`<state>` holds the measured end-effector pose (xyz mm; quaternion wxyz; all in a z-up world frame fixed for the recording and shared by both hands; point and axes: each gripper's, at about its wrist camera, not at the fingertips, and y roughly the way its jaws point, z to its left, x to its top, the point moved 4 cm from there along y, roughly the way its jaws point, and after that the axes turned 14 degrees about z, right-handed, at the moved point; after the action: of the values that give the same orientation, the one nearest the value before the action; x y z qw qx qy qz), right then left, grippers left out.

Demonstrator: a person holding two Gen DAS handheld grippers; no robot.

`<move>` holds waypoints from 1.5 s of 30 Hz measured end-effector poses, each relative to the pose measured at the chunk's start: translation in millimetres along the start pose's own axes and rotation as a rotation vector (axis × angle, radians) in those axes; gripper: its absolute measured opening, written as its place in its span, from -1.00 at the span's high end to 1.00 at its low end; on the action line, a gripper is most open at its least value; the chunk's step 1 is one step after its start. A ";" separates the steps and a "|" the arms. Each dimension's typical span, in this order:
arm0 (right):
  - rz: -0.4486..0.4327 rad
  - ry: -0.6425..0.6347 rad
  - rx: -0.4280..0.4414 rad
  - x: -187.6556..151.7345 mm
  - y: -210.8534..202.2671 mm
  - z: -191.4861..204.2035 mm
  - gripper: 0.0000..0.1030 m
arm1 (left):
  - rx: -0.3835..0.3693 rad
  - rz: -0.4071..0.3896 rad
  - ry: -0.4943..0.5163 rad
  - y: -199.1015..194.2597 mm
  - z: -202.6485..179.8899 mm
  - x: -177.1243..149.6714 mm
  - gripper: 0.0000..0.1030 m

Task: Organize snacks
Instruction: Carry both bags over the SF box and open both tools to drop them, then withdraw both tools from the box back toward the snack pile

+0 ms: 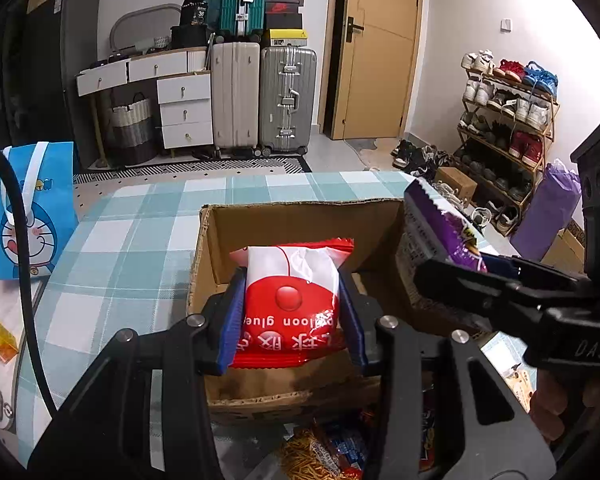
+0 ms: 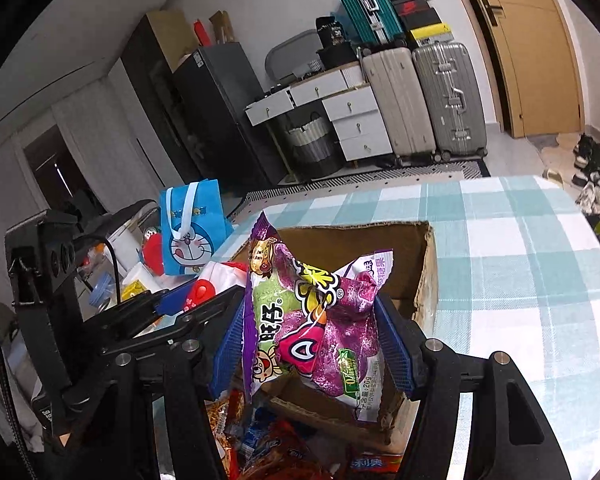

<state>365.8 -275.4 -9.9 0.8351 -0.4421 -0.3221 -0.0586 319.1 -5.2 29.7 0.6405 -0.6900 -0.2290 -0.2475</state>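
A: We start with the table [image 1: 132, 240], spread with a teal-and-white checked cloth. On it sits the open cardboard box [image 1: 300, 220], its flaps up and its inside mostly bare brown card.

B: Agreed. We see the same box from the right wrist view, just behind the purple packet. Left of it, at the table's edge, stands the blue cartoon gift bag [image 1: 32, 216] with white ribbon handles.

A: Next down in size, our two grippers. The left gripper [image 1: 292, 308] has its blue pads clamped on the red and white snack packet [image 1: 292, 292], which hangs above the box's near half, print upside down to us.

B: And the right gripper [image 2: 312, 340] is closed on the purple snack packet [image 2: 320, 320]. Its pads press the crinkled sides, and the packet stands upright over the near edge of the box.

A: In the left wrist view that purple packet shows at the box's right wall, held up above the rim, well clear of the red one.

B: Smallest last: a pile of loose snack packets [image 2: 268, 448] lies on the table just in front of the box, beneath both grippers. We make out orange sticks and red and blue wrappers, but we cannot read their labels.
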 end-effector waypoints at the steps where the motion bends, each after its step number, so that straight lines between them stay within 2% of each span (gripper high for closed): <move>1: 0.010 0.003 -0.003 -0.1 3.2 -1.4 -0.23 | -0.005 0.005 0.002 1.4 0.1 -0.1 0.22; 8: 0.006 0.003 0.010 -3.8 1.6 -0.1 -0.25 | 0.003 0.021 0.010 3.2 -3.8 2.5 0.19; 10: 0.004 0.003 0.007 -5.0 0.3 -1.1 -0.38 | -0.021 0.032 0.011 -1.8 -4.0 2.9 0.02; 12: -0.014 -0.010 -0.014 -6.2 -4.9 -1.8 -0.54 | -0.023 0.020 0.005 -10.4 -2.2 0.0 -0.50; 13: -0.032 -0.021 -0.024 -7.0 -10.9 -1.4 -0.70 | -0.021 0.006 0.006 -16.6 -0.1 -3.3 -0.60; 15: -0.058 -0.023 -0.021 -7.8 -22.7 -2.6 -0.98 | -0.026 -0.033 0.019 -31.0 0.8 -9.8 -0.66; 17: -0.096 -0.012 -0.015 -10.0 -38.1 -5.1 -0.99 | -0.027 -0.045 0.027 -43.8 1.3 -17.2 -0.77; 18: -0.107 -0.009 -0.014 -11.2 -43.8 -6.1 -0.99 | -0.022 -0.051 0.025 -48.9 2.0 -21.8 -0.97; 21: -0.128 -0.008 -0.020 -19.4 -64.7 -8.3 -0.99 | -0.015 -0.082 0.025 -65.6 5.0 -39.5 -0.99; 27: -0.114 -0.024 -0.068 -48.2 -90.0 -9.4 -0.99 | -0.007 -0.079 0.025 -84.9 14.7 -78.3 -0.99; 33: -0.062 -0.073 -0.183 -83.9 -98.2 -5.4 -0.99 | -0.005 -0.065 0.035 -96.0 15.4 -112.8 -0.99; 45: -0.035 -0.062 -0.219 -136.6 -106.7 -3.7 -0.99 | -0.007 -0.026 0.020 -108.8 11.2 -152.7 -0.99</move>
<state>219.5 -368.1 -17.2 0.7704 -0.5265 -0.3469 -0.0944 132.8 14.3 16.0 0.6370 -0.6868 -0.2305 -0.2634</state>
